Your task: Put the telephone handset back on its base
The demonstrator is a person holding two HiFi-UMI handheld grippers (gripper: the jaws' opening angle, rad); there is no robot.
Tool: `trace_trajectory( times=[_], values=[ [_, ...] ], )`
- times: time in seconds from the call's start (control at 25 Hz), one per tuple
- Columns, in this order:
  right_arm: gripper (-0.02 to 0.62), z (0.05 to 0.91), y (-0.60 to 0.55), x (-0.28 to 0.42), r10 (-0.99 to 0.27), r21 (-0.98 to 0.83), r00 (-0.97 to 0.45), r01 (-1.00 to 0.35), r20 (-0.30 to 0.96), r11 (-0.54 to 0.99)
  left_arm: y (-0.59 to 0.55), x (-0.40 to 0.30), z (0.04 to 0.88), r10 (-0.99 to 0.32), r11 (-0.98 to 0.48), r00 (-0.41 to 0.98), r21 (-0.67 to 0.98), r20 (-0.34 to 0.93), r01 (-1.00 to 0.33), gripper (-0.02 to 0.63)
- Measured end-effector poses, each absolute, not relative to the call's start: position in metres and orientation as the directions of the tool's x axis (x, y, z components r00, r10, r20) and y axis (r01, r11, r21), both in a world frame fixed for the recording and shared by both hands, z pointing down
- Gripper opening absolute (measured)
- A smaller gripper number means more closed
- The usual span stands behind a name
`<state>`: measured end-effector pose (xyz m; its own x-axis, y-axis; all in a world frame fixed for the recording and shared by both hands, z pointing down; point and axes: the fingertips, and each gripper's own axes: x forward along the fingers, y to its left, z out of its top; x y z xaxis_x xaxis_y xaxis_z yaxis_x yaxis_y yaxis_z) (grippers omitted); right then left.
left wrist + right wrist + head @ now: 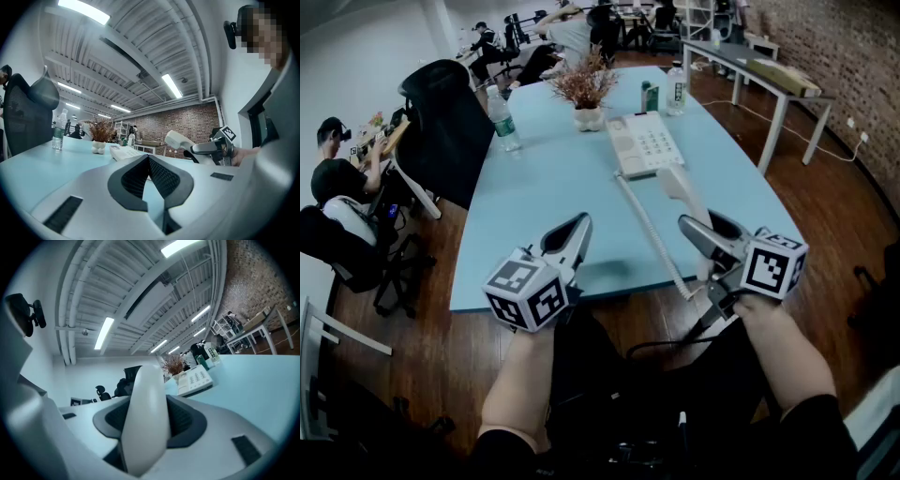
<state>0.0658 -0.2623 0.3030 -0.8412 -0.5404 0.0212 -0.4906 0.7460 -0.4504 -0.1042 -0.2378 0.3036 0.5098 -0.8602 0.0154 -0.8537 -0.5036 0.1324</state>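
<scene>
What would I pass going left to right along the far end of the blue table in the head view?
Water bottle → vase of dried plants → green can → labelled bottle. The telephone base stretches across in front of the last two, so it is left out.

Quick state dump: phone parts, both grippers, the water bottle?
handset: off base, raised above table
base: on table, cradle empty
cord: trailing across table
right gripper: shut on handset
left gripper: shut, empty
water bottle: upright
</scene>
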Motion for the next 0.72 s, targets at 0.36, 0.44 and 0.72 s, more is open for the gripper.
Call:
trace_trajectory(
  times=[0.36,0.44,0.72],
  values=[
    [0.235,0.3042,-0.2613,0.0635,-0.531,-0.451,-0.847,-0.484,0.025,0.75,-0.2382,-0.1054,0.3036,-0.867,-0.493,0.499,0.126,0.012,-0.861,-0.003],
    [0.235,0.3047,-0.2615,0.0632,-0.529,-0.45,-0.848,-0.483,0.027,0.751,-0.2386,-0.105,0.3035,-0.867,-0.492,0.498,0.125,0.013,-0.861,-0.003],
    [0.235,0.3049,-0.2629,0.0635,-0.53,-0.447,-0.847,-0.483,0.023,0.753,-0.2397,-0.1045,0.3056,-0.867,-0.494,0.499,0.122,0.014,-0.861,-0.003]
  ],
)
